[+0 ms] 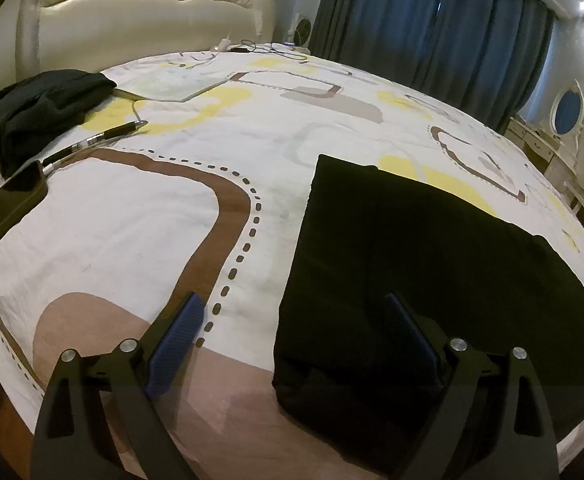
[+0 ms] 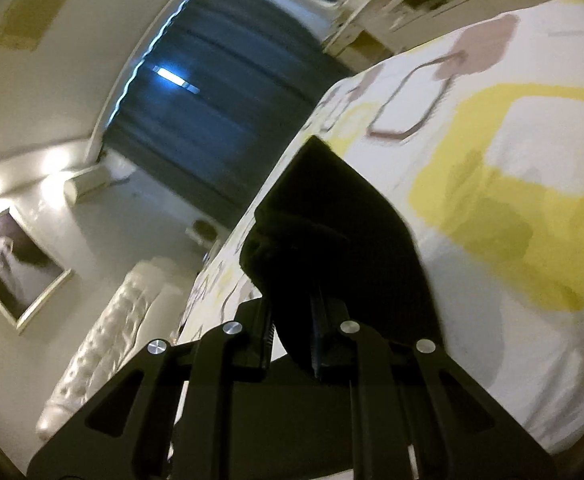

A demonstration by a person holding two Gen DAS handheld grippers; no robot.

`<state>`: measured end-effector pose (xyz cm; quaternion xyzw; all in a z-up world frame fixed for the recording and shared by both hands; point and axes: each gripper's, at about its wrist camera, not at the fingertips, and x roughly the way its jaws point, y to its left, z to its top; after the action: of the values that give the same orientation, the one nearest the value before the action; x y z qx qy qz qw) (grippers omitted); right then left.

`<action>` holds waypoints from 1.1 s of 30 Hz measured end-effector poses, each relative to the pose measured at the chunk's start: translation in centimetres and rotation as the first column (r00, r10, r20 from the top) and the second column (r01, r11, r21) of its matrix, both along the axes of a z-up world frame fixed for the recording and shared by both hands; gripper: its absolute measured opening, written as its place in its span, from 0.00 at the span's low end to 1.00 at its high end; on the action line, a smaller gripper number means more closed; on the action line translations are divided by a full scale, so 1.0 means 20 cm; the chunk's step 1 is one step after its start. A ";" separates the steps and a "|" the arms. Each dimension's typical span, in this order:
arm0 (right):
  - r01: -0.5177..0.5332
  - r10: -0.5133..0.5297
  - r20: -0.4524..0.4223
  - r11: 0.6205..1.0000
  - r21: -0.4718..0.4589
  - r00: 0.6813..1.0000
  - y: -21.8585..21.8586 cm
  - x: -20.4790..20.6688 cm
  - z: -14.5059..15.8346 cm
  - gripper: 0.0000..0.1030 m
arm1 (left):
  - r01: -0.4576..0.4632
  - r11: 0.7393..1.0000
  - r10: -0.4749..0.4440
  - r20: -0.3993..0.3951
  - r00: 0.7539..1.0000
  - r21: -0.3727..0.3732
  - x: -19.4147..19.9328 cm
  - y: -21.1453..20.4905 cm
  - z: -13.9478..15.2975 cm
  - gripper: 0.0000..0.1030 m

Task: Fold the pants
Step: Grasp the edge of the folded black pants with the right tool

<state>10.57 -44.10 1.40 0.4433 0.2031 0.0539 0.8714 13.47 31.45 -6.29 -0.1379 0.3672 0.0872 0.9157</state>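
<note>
On the bedspread (image 1: 131,220): 1 black pants (image 1: 412,260), right gripper (image 2: 292,332) clamped on them; left gripper (image 1: 292,320) spread wide.

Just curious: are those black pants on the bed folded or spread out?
Partly folded: the black pants lie doubled in a band on the bed, one end pinched by the right gripper.
</note>
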 end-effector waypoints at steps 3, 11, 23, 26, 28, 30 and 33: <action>-0.068 0.068 -0.001 0.997 -0.027 0.998 0.14 0.05 0.03 0.14 | 0.000 1.000 0.000 0.002 1.000 -0.002 0.00 0.00 0.00 0.88; -0.204 0.203 -0.028 0.977 -0.061 0.979 0.44 0.14 0.05 0.14 | -0.007 1.000 0.007 0.017 1.000 -0.004 -0.01 0.00 0.00 0.88; -0.347 0.343 -0.068 0.936 -0.058 0.937 0.87 0.26 -0.01 0.14 | -0.013 1.000 0.013 0.024 1.000 0.000 -0.01 -0.01 0.00 0.88; -0.386 0.380 -0.088 0.921 -0.058 0.921 0.97 0.28 -0.03 0.14 | -0.013 1.000 0.013 0.023 1.000 0.000 -0.01 -0.01 0.00 0.88; -0.413 0.406 -0.103 0.908 -0.065 0.908 1.04 0.30 -0.05 0.14 | -0.012 1.000 0.012 0.024 1.000 0.000 -0.01 -0.01 0.00 0.88; -0.436 0.426 -0.115 0.897 -0.075 0.897 1.11 0.30 -0.07 0.14 | -0.013 1.000 0.013 0.024 1.000 0.000 -0.01 -0.01 0.00 0.88; -0.465 0.453 -0.131 0.881 -0.088 0.882 1.20 0.31 -0.09 0.14 | -0.013 1.000 0.013 0.024 1.000 -0.001 -0.02 -0.01 0.00 0.88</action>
<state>16.68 -20.18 -0.43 0.3329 0.3515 0.2230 0.8461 13.13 31.19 -6.37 -0.1414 0.3553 0.0912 0.9195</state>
